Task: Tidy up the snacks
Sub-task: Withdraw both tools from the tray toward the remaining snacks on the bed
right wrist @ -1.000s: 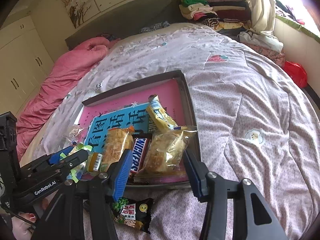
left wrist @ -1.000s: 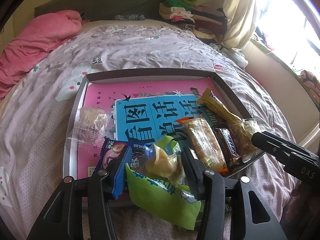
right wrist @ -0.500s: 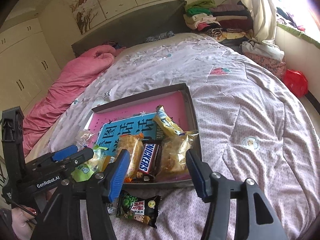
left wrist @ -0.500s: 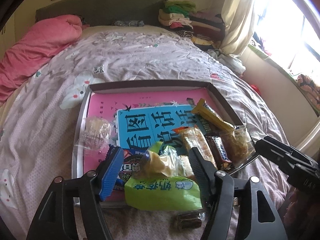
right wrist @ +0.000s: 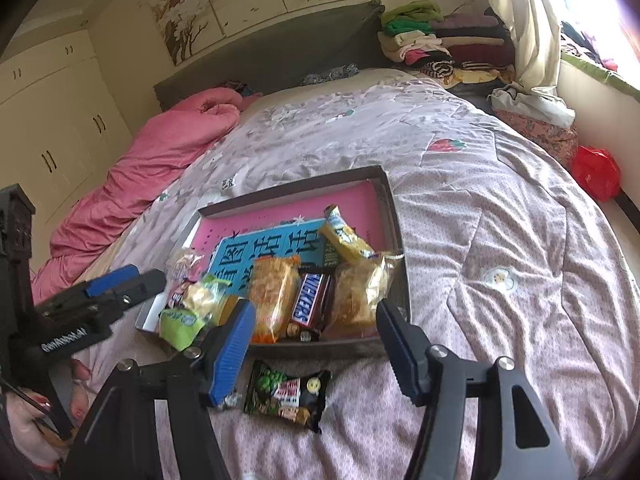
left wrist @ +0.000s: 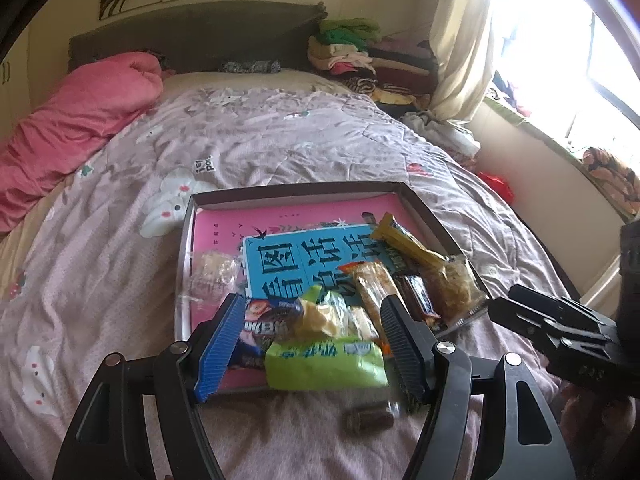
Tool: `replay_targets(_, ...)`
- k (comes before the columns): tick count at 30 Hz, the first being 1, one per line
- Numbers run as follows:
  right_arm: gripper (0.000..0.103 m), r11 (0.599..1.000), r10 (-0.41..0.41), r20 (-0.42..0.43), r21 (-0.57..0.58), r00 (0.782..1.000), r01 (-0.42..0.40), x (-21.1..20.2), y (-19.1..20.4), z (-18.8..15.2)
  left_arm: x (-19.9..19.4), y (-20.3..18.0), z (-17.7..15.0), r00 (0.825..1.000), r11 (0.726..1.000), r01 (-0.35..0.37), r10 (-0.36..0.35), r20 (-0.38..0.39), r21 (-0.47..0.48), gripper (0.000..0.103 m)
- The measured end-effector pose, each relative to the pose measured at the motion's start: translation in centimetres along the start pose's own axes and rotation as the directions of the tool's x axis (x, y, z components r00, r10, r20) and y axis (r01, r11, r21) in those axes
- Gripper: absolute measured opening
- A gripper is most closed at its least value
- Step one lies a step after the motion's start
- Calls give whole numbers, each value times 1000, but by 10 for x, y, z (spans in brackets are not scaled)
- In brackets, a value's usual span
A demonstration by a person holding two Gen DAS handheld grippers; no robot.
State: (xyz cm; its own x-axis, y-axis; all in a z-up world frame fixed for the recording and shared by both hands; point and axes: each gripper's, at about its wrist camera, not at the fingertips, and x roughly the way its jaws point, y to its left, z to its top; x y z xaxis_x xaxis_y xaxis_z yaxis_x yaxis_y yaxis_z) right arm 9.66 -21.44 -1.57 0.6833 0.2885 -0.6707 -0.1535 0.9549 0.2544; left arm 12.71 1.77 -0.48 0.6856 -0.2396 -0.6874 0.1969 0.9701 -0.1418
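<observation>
Right wrist view settles the coming pick: the dark green snack packet (right wrist: 286, 394) lies on the bedspread (right wrist: 500, 320) outside the tray (right wrist: 394, 216), just short of its near wall, at about 6 o'clock from the tray's middle. Its long axis runs 9 to 3 o'clock. The right gripper (right wrist: 316, 348), jaws spread and just opened wider with nothing between them, hangs directly over it. The left gripper (left wrist: 312, 344), likewise spread and empty, sits above the green packet (left wrist: 324, 362) at 9 o'clock, so the right hand is nearer.
</observation>
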Motion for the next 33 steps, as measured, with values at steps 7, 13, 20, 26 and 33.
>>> replay_targets(7,63,1000,21,-39,8,999,-20,-5,-1,-14,-8,0,-27,996,999,43,-42,-80,11,72)
replay_targets(13,63,1000,26,-109,2,994,-26,2,-2,-31,5,-10,-57,981,997,81,-76,-181,19,72)
replay_targets(20,63,999,38,-184,-17,982,-42,13,1,-44,26,-16,-73,962,994,104,-106,-250,-23,72)
replay_targets(26,63,998,33,-226,-42,974,-43,23,4,-52,36,-22,-75,953,989,138,-145,-266,-42,72)
replay_targets(33,63,998,54,-243,-12,968,-59,29,-3,-54,48,-30,-75,946,986,165,-169,-276,-36,49)
